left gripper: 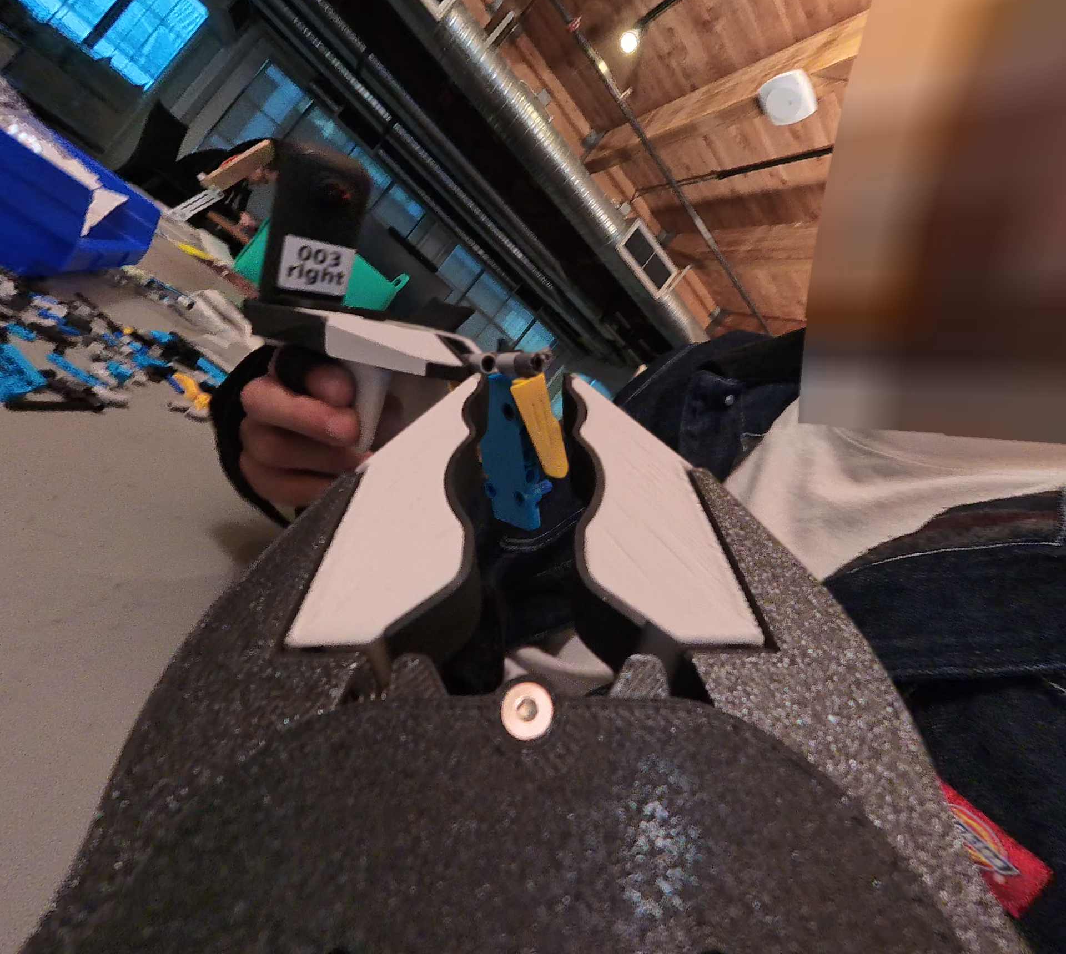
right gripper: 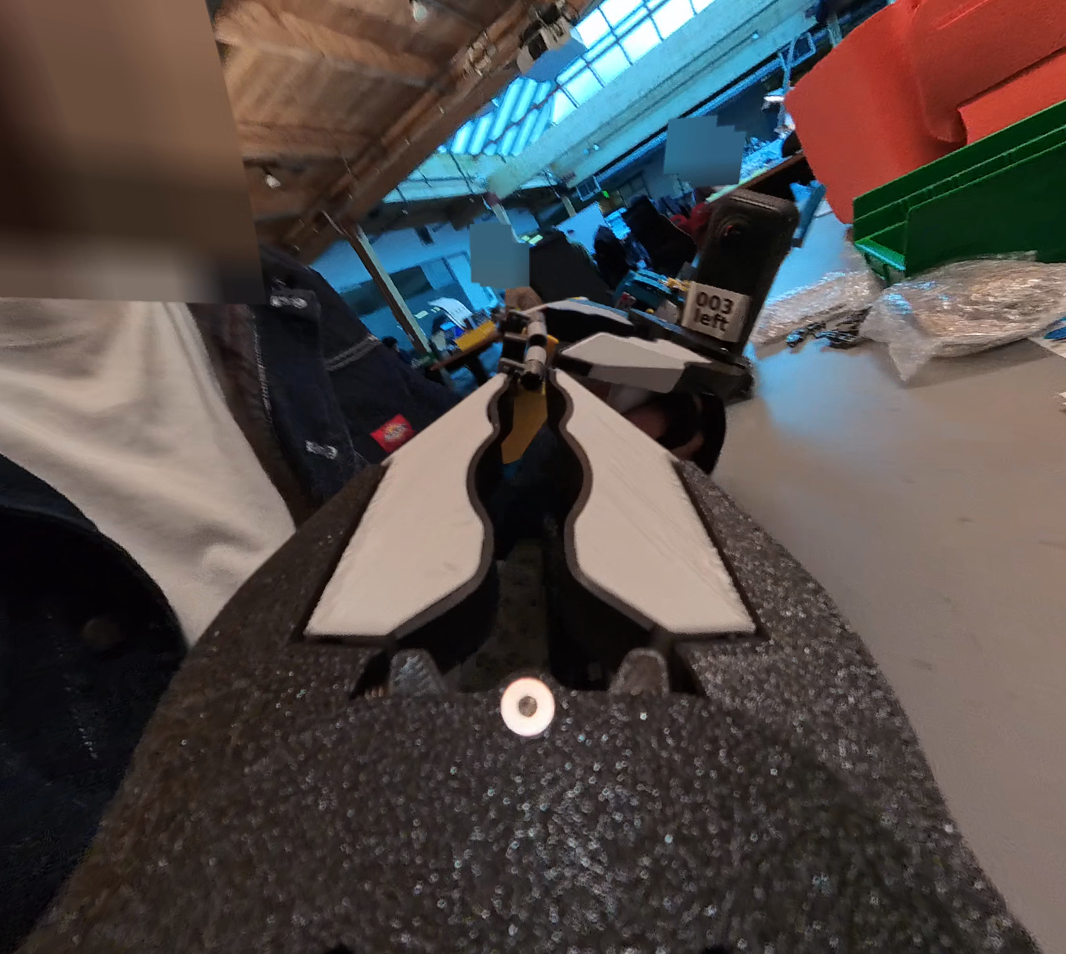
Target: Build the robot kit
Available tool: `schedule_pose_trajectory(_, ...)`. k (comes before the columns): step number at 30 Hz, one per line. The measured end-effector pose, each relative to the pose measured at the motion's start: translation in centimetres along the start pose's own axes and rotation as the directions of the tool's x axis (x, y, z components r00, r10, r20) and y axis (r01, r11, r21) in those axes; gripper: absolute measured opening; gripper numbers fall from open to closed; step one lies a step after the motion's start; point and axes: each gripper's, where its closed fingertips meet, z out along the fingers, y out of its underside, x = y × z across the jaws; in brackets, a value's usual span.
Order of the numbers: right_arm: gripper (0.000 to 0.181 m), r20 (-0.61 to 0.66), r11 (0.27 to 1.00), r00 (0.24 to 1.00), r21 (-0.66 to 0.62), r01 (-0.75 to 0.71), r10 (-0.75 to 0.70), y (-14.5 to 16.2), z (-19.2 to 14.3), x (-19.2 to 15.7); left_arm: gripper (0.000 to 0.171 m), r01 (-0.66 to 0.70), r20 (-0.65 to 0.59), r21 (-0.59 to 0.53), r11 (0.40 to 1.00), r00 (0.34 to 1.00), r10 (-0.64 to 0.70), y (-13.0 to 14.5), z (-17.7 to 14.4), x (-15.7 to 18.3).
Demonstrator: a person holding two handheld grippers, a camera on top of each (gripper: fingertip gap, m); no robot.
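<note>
The grey desk [left gripper: 86, 551] stretches away to the left in the left wrist view, and the person in a dark denim jacket [left gripper: 952, 609] over a white shirt [left gripper: 865, 476] fills the near side of both views. At the desk's far end a blue bin [left gripper: 63, 223] stands behind a scatter of small blue, black and yellow building pieces [left gripper: 86, 355]. In the right wrist view an orange moulded shape [right gripper: 900, 61] sits on a green bin [right gripper: 969, 211], with crinkled clear plastic bags [right gripper: 952, 309] lying just below them on the desk.

The two claws meet tip to tip in the air in front of the person's chest. The left claw [left gripper: 522, 378] is clenched on a small assembly: a blue perforated piece [left gripper: 507, 459] with a yellow blade-shaped piece [left gripper: 542, 424] beside it, both hanging between its white fingers [left gripper: 404, 522]. The right claw [right gripper: 528, 381] is clenched on the grey-and-black axle piece [right gripper: 533, 350] at the top of the same assembly, the yellow piece showing just under its tips. A hand [left gripper: 294, 430] grips the right claw's handle in the left wrist view.
</note>
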Motion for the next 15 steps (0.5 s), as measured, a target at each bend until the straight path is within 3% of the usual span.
schedule_pose_trajectory(2,0.010,-0.064,0.999,0.997,-0.040,0.029,-0.032,0.6,0.0,0.8,0.022,-0.013,0.064,-0.034,0.999,0.998,0.015,0.6,0.0,-1.1)
schedule_pose_trajectory(5,0.010,-0.114,0.996,0.990,-0.044,0.076,-0.080,0.3,-0.2,1.2,0.019,-0.043,0.123,0.001,0.999,0.992,0.042,-0.3,-0.7,-1.8)
schedule_pose_trajectory(15,0.009,-0.202,1.000,0.979,-0.020,0.023,-0.027,0.2,-1.0,3.2,0.013,-0.236,0.301,-0.072,0.969,0.921,0.247,-0.5,-1.3,-3.1)
